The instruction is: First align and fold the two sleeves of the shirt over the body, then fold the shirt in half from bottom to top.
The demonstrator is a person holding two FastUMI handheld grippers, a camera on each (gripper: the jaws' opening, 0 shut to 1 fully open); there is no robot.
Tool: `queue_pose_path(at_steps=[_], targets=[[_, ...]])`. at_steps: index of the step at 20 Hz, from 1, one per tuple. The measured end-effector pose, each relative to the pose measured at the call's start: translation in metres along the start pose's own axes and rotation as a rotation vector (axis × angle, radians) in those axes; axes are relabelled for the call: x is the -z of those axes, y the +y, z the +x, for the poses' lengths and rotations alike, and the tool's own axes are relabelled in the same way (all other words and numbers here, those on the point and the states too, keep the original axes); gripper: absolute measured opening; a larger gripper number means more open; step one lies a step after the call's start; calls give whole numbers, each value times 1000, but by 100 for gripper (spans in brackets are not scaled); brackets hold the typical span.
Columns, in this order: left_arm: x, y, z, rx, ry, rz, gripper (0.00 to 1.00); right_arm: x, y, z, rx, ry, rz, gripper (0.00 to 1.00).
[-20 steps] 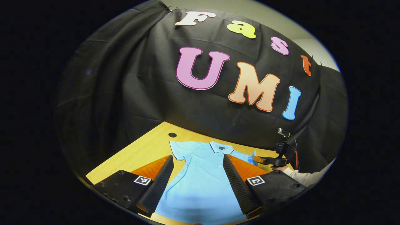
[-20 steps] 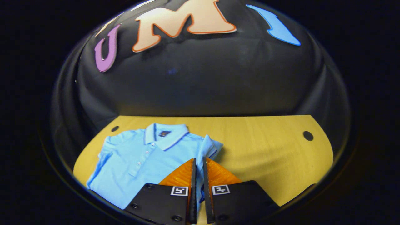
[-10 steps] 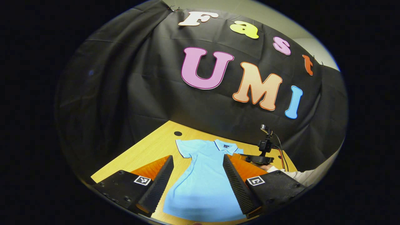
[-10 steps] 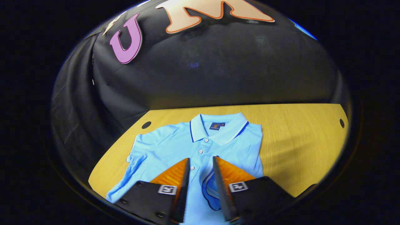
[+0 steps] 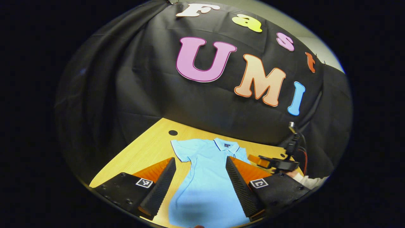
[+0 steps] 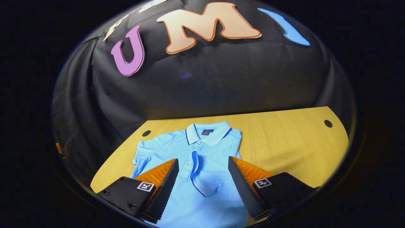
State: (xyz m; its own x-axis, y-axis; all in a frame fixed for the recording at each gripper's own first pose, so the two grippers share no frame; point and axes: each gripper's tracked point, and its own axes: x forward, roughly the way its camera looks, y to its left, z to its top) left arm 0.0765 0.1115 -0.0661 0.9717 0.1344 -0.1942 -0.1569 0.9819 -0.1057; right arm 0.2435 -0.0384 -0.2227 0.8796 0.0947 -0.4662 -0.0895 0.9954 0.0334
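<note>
A black cloth wall (image 6: 221, 85) hangs in creases behind a pale wooden bench (image 6: 284, 145), meeting the bench's far edge. The bench has a curved outline and round dark holes (image 6: 328, 123) near its far corners, one to each side (image 6: 146, 133). Above the cloth's upper edge, a strip of pale plain wall (image 5: 319, 44) shows. Light falls evenly on the bench top.

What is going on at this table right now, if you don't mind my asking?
A person is folding a light blue polo shirt that lies flat on a wooden table, using a hand-held gripper in each hand. One sleeve is already folded over the body; the other sleeve is spread out. The right hand-held gripper is open above the folded sleeve, gripping nothing. The left hand-held gripper is open too, over the lower part of the shirt.
</note>
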Motion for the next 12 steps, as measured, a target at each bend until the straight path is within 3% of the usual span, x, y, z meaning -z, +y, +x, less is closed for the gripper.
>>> queue_pose_path(at_steps=[3,4,5,10,11,12], targets=[[1,12,50,36,36,-2,95,7,-14,-63,53,-27,21,94],[3,16,68,40,55,-3,95,11,-17,-84,71,-36,31,98],[7,21,84,43,73,5,95,14,-21,-104,90,-47,47,94],[34,52,160,28,156,119,95,25,-39,-188,189,-100,107,98],[43,57,174,28,178,137,95,22,-42,-202,208,-116,115,93],[52,61,190,38,195,159,95,19,-45,-215,231,-133,124,98]])
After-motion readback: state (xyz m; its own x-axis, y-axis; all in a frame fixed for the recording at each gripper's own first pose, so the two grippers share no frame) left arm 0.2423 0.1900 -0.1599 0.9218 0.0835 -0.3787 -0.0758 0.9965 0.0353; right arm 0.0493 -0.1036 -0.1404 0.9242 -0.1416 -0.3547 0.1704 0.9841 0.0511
